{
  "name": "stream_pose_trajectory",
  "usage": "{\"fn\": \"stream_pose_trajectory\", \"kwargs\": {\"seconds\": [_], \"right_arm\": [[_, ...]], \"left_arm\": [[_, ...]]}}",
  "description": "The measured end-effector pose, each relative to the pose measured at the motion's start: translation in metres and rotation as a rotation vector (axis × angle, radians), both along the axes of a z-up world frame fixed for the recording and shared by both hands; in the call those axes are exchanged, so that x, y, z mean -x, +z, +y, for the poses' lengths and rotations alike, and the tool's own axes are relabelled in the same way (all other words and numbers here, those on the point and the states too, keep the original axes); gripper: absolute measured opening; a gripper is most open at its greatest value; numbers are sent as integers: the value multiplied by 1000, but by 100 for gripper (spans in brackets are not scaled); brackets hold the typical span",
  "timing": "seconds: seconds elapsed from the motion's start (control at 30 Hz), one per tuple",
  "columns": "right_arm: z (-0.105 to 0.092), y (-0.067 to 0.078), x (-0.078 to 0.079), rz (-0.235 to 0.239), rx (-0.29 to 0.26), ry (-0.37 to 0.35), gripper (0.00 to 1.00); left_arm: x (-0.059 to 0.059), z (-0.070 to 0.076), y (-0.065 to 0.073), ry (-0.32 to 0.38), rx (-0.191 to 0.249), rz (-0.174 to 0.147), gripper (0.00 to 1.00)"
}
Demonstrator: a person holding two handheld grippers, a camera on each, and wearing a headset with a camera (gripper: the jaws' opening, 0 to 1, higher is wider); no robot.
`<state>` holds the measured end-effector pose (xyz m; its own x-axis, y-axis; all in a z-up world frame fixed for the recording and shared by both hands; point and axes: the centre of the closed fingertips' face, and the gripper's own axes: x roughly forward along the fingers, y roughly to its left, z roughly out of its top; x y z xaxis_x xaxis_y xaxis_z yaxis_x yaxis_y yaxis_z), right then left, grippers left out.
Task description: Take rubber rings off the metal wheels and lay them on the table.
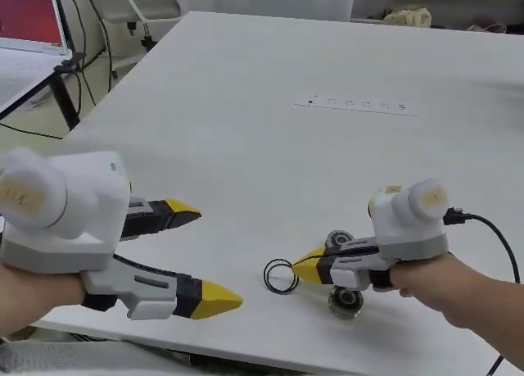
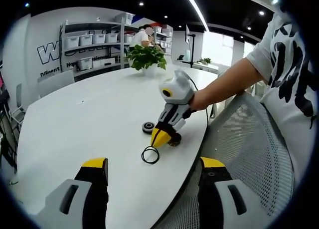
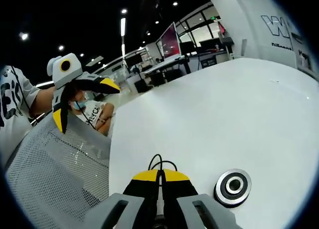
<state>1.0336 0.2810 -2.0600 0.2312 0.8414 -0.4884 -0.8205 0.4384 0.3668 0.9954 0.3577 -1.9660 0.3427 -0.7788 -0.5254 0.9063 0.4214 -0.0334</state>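
Observation:
Two thin black rubber rings point(image 1: 280, 276) lie overlapped on the white table point(image 1: 270, 147), near its front edge. My right gripper point(image 1: 304, 267) is shut, its yellow tips pinching the edge of a ring point(image 3: 160, 162). One metal wheel point(image 1: 340, 239) sits just behind this gripper and a second wheel point(image 1: 345, 301) just in front of it; one wheel point(image 3: 233, 186) lies to the right of the jaws. My left gripper point(image 1: 203, 253) hovers open and holds nothing, to the left of the rings point(image 2: 150, 155). In the left gripper view the right gripper point(image 2: 159, 138) points down at the rings beside a wheel point(image 2: 148, 127).
A mesh chair back point(image 2: 239, 154) stands against the table's near edge. A cable point(image 1: 495, 237) trails from the right gripper. A potted plant point(image 2: 145, 57) stands at the table's far end. A printed strip point(image 1: 356, 105) marks the middle of the table.

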Motion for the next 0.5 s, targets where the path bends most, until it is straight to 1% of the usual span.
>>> {"fn": "stream_pose_trajectory", "kwargs": {"seconds": [0.27,0.5], "right_arm": [[-4,-4,-2,1,15,-19,1],[-7,-4,-4,-5,19,-37,7]], "left_arm": [[1,-7,1,-10,3,6,71],[2,-9,1,-18,0,7,71]]}}
